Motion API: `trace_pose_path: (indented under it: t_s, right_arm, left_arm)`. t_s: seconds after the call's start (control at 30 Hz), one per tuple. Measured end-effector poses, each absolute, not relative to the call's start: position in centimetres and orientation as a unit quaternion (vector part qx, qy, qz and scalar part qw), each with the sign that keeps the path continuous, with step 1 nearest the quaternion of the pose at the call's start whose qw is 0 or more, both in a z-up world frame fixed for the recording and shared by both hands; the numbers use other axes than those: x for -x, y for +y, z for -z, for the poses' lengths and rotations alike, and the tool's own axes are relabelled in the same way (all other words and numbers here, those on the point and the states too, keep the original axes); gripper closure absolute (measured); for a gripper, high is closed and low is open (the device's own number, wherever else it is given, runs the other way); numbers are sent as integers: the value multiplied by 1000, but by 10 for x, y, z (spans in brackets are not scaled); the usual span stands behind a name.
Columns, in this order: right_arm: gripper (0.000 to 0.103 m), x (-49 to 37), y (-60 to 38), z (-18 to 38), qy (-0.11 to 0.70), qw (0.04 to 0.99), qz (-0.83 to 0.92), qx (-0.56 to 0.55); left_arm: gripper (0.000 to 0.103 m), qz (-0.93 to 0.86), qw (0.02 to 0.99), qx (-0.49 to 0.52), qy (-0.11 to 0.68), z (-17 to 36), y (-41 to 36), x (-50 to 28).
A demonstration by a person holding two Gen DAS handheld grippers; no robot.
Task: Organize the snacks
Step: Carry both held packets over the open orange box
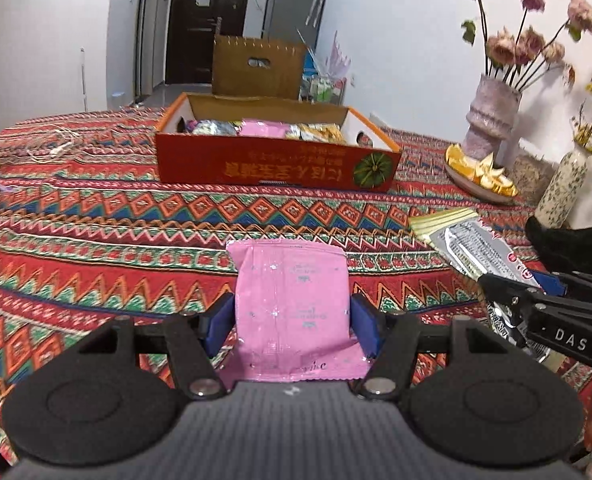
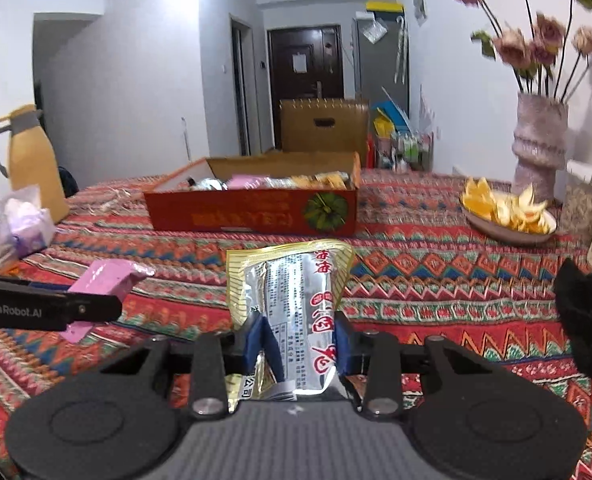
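We see the left gripper (image 1: 292,316) with its blue pads (image 1: 366,330) pressed against both side edges of a flat pink snack packet (image 1: 292,304) — a matte, rectangular sachet with crimped ends and faint silver print, lifted above the tablecloth (image 1: 96,240). The right gripper (image 2: 298,340) is clamped tight on a crinkly silver foil snack bag (image 2: 292,304) with a yellow striped border and red characters; the foil buckles where the pads (image 2: 256,340) bite into it, and this bag too is held off the table. In the left wrist view the foil bag pokes out beyond the black fingers of the right gripper at the right edge.

The cloth is a woven textile in red, orange, blue and green zigzag and diamond bands. Farther back on it sits a shallow red cardboard box (image 1: 276,164), rectangular, with an orange rim, oval hand-holes and a round green fruit emblem on its front wall. It already contains packets — another pink one in the middle, shiny yellow ones to the right, silvery ones to the left.

To the right, an oval dish of orange peels (image 2: 508,212) lies near a ribbed, mottled pinkish ceramic vase (image 2: 540,144) of dried roses. At the left stands a tan thermos jug (image 2: 32,160).
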State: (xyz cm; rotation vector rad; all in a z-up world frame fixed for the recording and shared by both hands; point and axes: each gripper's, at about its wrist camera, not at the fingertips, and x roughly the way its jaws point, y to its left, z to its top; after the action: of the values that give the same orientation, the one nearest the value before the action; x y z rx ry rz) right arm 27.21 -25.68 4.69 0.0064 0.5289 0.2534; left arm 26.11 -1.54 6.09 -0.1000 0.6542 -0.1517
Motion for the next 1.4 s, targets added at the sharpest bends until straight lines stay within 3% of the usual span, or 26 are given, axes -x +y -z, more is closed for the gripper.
trace_pose_path:
  t_s: [0.67,1.4]
  right_arm:
    - [66,-261,-241,-76,219,967,-130,5]
    - [66,-417,-231,-107,179,973,-145,14]
  left_arm:
    - [40,75,959,54,269,-87,-4,-248]
    - [40,73,966,36,246,-121,-12,-409]
